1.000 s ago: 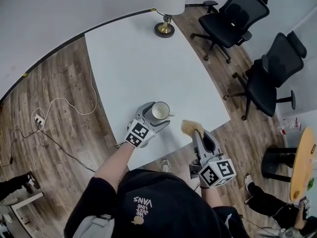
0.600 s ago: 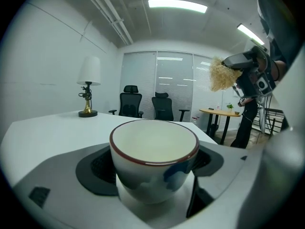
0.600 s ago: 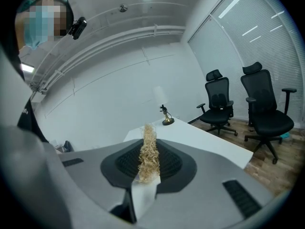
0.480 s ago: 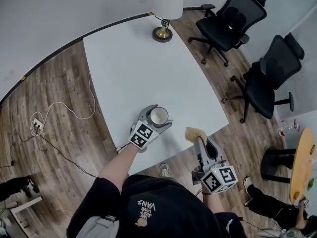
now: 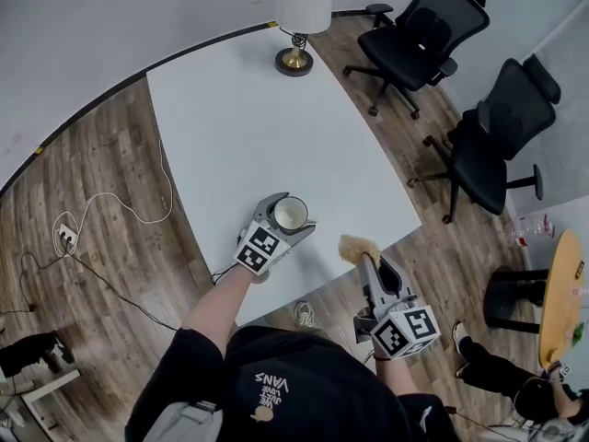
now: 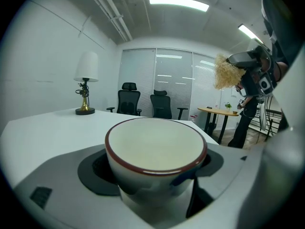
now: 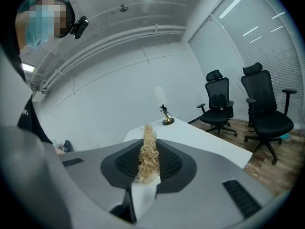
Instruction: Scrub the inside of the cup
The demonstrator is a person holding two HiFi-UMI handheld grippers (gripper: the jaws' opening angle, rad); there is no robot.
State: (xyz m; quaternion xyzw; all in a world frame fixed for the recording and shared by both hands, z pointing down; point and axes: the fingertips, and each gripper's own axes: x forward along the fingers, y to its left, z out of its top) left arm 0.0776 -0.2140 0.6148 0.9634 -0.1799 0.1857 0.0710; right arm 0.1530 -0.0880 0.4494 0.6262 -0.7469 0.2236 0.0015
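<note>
Little has shifted in the past second: the left gripper (image 5: pixel 286 217) keeps the cup (image 6: pixel 155 151) clamped by its sides, mouth up, over the table (image 5: pixel 230 127). Right of the cup and clear of it, the right gripper (image 5: pixel 370 265) pinches a straw-coloured scrubber (image 5: pixel 356 246). Scrubbing appears yet to begin; all of it remains.

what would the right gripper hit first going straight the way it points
Likely the lamp: the right gripper, holding the scrubber, aims over the table toward it. The cup sits left of that line.
</note>
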